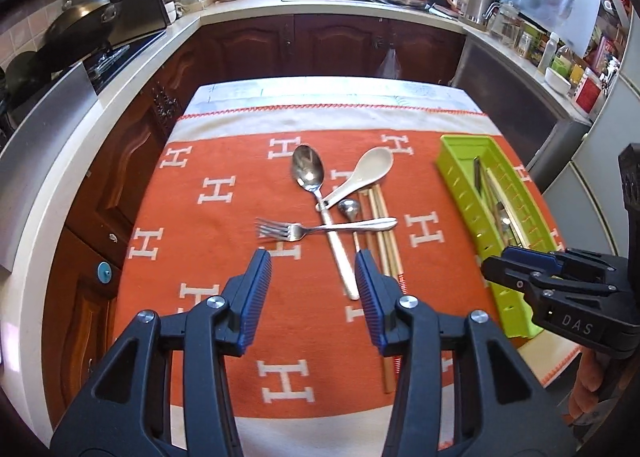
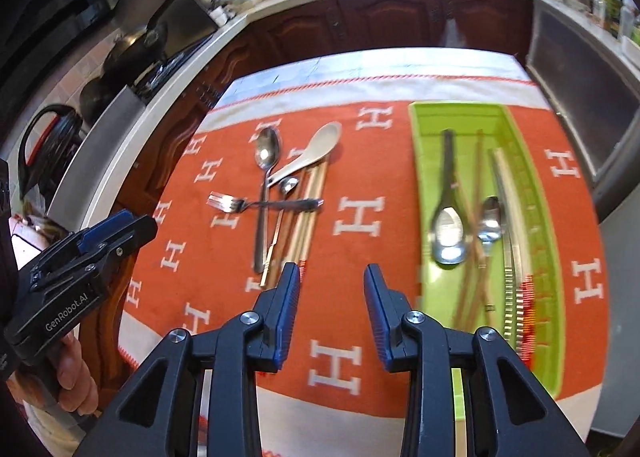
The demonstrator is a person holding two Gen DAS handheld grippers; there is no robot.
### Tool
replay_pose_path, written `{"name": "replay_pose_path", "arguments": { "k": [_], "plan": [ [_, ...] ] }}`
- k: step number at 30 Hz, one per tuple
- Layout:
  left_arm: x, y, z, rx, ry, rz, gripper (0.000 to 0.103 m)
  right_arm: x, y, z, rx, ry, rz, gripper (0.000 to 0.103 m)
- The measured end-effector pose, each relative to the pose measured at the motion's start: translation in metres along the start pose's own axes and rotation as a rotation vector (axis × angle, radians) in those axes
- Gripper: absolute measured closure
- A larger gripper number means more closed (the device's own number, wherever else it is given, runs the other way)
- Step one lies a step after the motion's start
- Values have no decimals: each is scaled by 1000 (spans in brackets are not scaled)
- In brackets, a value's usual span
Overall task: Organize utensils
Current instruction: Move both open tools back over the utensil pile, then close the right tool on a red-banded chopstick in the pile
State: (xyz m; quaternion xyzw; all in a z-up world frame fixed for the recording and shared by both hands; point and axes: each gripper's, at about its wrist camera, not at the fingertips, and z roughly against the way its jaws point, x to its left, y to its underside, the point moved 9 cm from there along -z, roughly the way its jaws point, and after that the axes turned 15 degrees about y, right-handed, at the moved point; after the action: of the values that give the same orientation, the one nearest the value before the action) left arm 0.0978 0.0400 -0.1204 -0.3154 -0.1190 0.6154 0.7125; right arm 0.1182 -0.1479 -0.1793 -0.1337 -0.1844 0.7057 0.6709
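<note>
Hovering over the orange cloth [image 1: 224, 297], both grippers empty. Left gripper [image 1: 314, 297] jaws wide, poised just short of the loose pile; right gripper [image 2: 332, 309] jaws also wide, hanging over bare cloth between pile and tray [image 2: 416, 177]. Tray sits to the right, green, slotted, already holding a ladle-like spoon [image 2: 448, 229], a smaller spoon [image 2: 491, 223] and chopsticks [image 2: 510, 257]. Pile still on the cloth: fork [image 1: 320, 228] lying crosswise on top, steel spoon [image 1: 308, 171] under it with its handle running toward the left gripper, white spoon [image 1: 360, 177] leaning over that handle, a small spoon [image 1: 348, 208] and a bundle of chopsticks [image 1: 384, 241] beneath. Judgement: roughly half sorted; next pick should be the fork, since it rests on everything else. Best taken by the tine end or mid-handle where it lies clear of the others, jaws set across the handle's width, coming down until both pads touch cloth before closing. Lift straight up; thin flat steel is likely to slip or pivot. Risk: dragging the steel spoon or rolling the chopsticks. Right wrist view is blurred at the tray, so its exact contents are uncertain.
</note>
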Motion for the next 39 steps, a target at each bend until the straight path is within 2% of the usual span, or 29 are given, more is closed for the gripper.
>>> {"name": "replay_pose_path", "arguments": {
  "k": [4, 6, 8, 11, 20, 33, 36, 39],
  "plan": [
    [9, 14, -23, 45, 16, 17, 63, 22, 0, -20, -9, 14, 46, 70],
    [10, 20, -34, 63, 26, 22, 63, 27, 2, -34, 6, 20, 57, 73],
    [12, 26, -44, 80, 41, 25, 63, 34, 7, -50, 39, 18, 70, 82],
    [12, 35, -58, 110, 71, 35, 63, 38, 15, -72, 80, 22, 78, 87],
    [8, 48, -82, 156, 114, 38, 63, 50, 23, -115, 156, 27, 101, 88],
    [6, 47, -93, 168, 134, 42, 63, 59, 3, -129, 92, 151, 166, 89],
    [1, 47, -94, 172, 154, 42, 63, 58, 1, -131, 83, 183, 176, 95],
    [-3, 45, -95, 172, 176, 47, 63, 50, 0, -130, 91, 182, 131, 98]
  ]
}}
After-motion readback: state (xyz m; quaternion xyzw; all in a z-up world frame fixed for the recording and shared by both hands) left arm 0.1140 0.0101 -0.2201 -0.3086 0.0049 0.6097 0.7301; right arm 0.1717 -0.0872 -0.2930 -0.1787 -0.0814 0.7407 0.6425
